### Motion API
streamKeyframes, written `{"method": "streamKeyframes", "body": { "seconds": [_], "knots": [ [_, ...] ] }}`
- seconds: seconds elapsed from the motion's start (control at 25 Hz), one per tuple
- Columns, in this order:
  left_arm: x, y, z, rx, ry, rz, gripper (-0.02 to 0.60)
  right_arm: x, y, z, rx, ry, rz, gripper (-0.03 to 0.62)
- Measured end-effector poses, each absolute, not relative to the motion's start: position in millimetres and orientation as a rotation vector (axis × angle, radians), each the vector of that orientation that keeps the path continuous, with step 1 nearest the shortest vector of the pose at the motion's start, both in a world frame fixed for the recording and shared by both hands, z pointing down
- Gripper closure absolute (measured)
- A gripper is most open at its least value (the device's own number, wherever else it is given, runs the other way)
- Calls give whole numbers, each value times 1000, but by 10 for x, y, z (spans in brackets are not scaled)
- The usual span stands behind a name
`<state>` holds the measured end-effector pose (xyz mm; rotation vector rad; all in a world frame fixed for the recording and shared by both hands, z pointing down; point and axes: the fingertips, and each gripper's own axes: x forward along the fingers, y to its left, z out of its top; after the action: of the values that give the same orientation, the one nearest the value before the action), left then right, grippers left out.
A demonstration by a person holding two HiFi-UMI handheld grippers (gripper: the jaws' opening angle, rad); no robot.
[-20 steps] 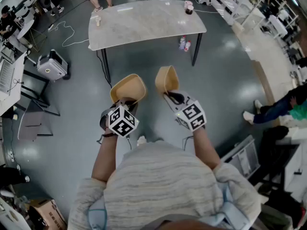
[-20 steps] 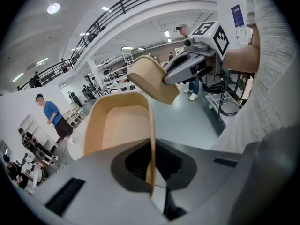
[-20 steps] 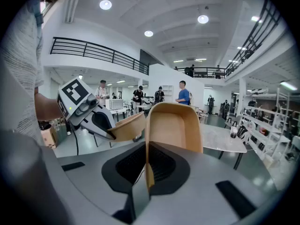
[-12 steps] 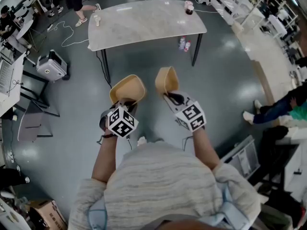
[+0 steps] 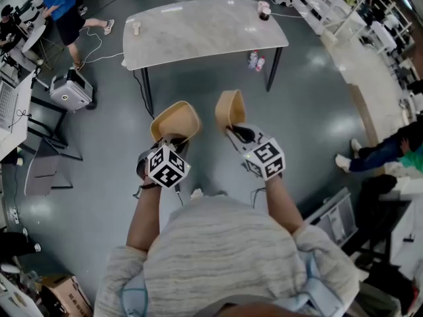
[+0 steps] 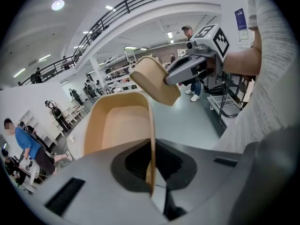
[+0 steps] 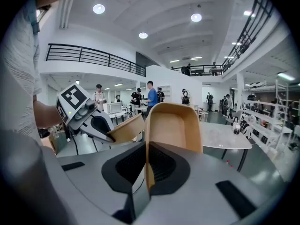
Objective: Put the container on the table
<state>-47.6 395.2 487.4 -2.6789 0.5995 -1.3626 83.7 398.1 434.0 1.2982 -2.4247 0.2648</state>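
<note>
Tan pulp or thin card, by the look of it, is making up the container point(image 6: 119, 125) that the left gripper point(image 6: 151, 175) is pinching by one side wall, its jaws closed flat on the rim. The right gripper point(image 7: 146, 172) is clamping a second container point(image 7: 174, 125) the same way. Both are hanging in the air in front of the person, near each other and well short of the pale table point(image 5: 205, 35). I am judging them to be light, empty and fairly stiff but easy to crease, so a grip on the upper wall is probably serving well, with the base going down flat. The pads are sitting under each gripper's housing, so how deep the wall is reaching between them is not showing. The bases are facing away from both gripper views, and the small things point(image 5: 264, 10) on the table's far edge are proving too tiny to name.
</note>
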Motion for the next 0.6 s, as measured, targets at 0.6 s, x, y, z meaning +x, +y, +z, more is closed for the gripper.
{"method": "streamKeyframes", "body": {
  "seconds": [0.6],
  "knots": [
    [-634,3349,4949,-2725,586,-1342,578,575,3388,4518,1266,-2361,285,572]
  ]
}}
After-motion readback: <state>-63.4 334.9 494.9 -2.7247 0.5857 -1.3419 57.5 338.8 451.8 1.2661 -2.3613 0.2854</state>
